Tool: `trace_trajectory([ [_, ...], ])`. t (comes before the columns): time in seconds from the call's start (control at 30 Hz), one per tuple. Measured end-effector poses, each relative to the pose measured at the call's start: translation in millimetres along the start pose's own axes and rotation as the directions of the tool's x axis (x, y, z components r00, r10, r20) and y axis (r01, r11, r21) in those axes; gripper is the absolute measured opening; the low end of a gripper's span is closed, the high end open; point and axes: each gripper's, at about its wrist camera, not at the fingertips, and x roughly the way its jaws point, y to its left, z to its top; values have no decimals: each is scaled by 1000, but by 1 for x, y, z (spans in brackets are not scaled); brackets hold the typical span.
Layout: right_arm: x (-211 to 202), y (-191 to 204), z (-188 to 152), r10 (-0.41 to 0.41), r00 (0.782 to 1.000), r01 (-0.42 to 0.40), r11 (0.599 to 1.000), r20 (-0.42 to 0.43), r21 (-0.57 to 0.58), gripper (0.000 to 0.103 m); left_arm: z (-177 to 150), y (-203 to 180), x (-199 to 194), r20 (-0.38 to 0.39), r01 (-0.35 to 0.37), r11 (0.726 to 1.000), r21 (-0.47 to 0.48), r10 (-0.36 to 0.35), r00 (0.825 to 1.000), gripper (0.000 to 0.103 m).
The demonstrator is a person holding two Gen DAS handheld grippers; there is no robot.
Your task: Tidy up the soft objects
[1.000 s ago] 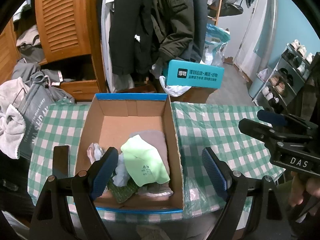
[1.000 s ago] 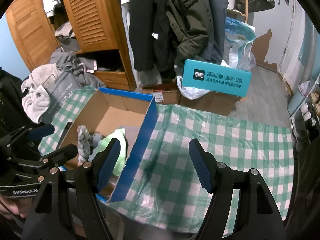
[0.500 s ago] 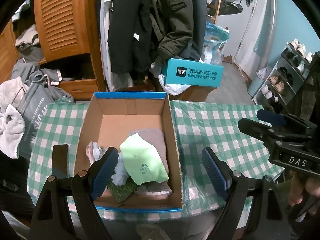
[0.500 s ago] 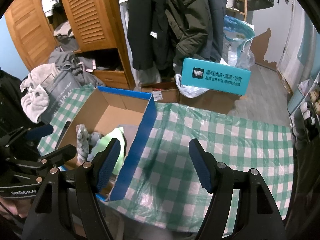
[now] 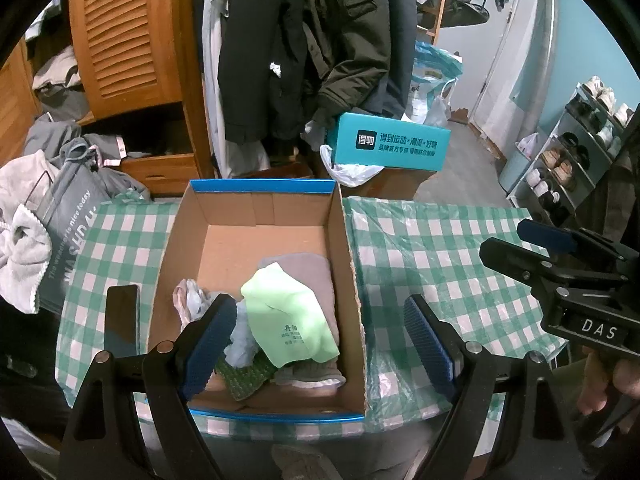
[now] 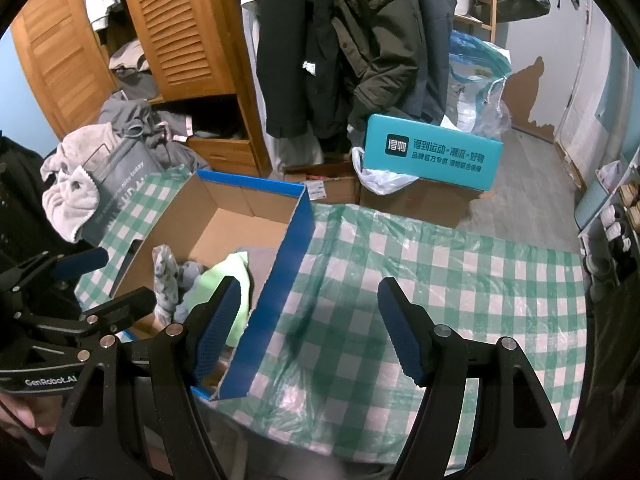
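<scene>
The box (image 5: 256,216) sits on the bench (image 5: 440,248), which carries a green checked cloth. The soft items lie inside the box at its near end: a lime cloth (image 5: 288,316) on top of a beige cloth (image 5: 308,272), a pale blue rag (image 5: 240,344) and a green knit piece (image 5: 244,372) beside them. The left tongs (image 5: 316,344) hang above the box, spread, pinching nothing. The right tongs (image 6: 310,328) hang over the box's right wall and bare cloth, likewise spread and empty. A phone (image 5: 122,320) lies left of the box.
</scene>
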Motion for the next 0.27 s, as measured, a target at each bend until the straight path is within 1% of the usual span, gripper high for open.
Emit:
trace_trajectory([
  [0.27, 0, 0, 0, -1, 1000, 1, 1000, 1, -1, 70, 1, -1, 0, 5, 2, 1000, 8, -2, 1000, 87],
])
